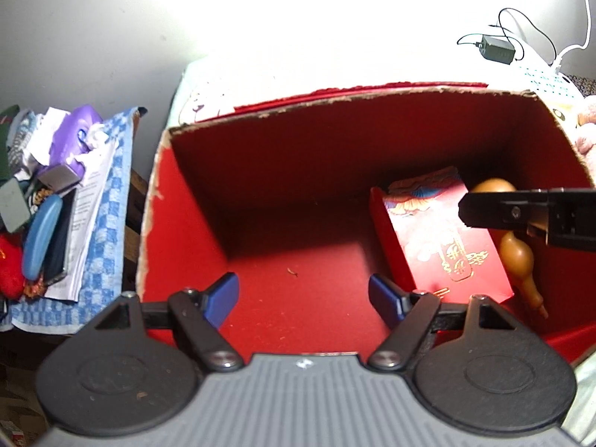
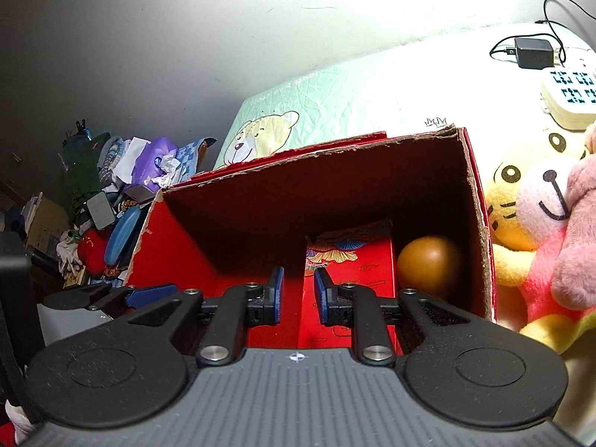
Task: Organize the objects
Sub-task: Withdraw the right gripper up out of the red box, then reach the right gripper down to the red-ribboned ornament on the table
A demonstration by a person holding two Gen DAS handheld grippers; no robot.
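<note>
An open red cardboard box (image 1: 298, 111) stands on the bed, its red floor mostly bare. At its right side lie a red patterned gift box (image 1: 447, 238) and a brown gourd (image 1: 517, 260). My left gripper (image 1: 303, 294) hangs over the box's near edge, open wide with nothing between its blue pads. In the right wrist view, my right gripper (image 2: 298, 290) points into the box (image 2: 316, 149) above the gift box (image 2: 354, 260). Its pads stand a narrow gap apart, open, holding nothing. The gourd (image 2: 428, 264) lies just right of it. One black finger (image 1: 484, 212) of the right gripper reaches in from the right in the left wrist view.
Left of the box, a checked blue cloth (image 1: 104, 246) carries a pile of clutter: a blue case (image 1: 41, 238), papers and a purple tissue pack (image 1: 74, 138). Plush toys (image 2: 540, 223) press against the box's right wall. A black charger (image 2: 532, 52) and a power strip (image 2: 570, 97) lie beyond.
</note>
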